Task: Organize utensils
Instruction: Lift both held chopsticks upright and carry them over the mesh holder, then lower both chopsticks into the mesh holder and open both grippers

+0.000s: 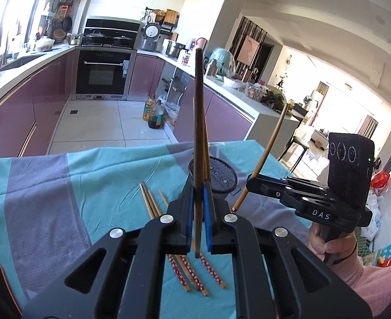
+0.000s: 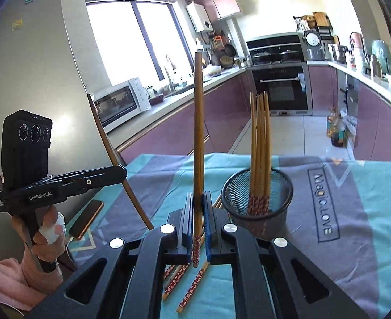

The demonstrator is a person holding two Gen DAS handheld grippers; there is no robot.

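My left gripper is shut on one wooden chopstick held upright above the table. My right gripper is shut on another chopstick, also upright, its red-patterned end down. Each gripper shows in the other's view, the right and the left, each with its chopstick tilted. A black mesh cup stands on the cloth just right of my right gripper with several chopsticks upright in it; it also shows behind my left gripper. Loose chopsticks lie on the cloth under the grippers.
A teal and grey cloth covers the table. A phone lies at the table's left edge. A fridge stands close at left. Kitchen counters and an oven lie beyond the table's far edge.
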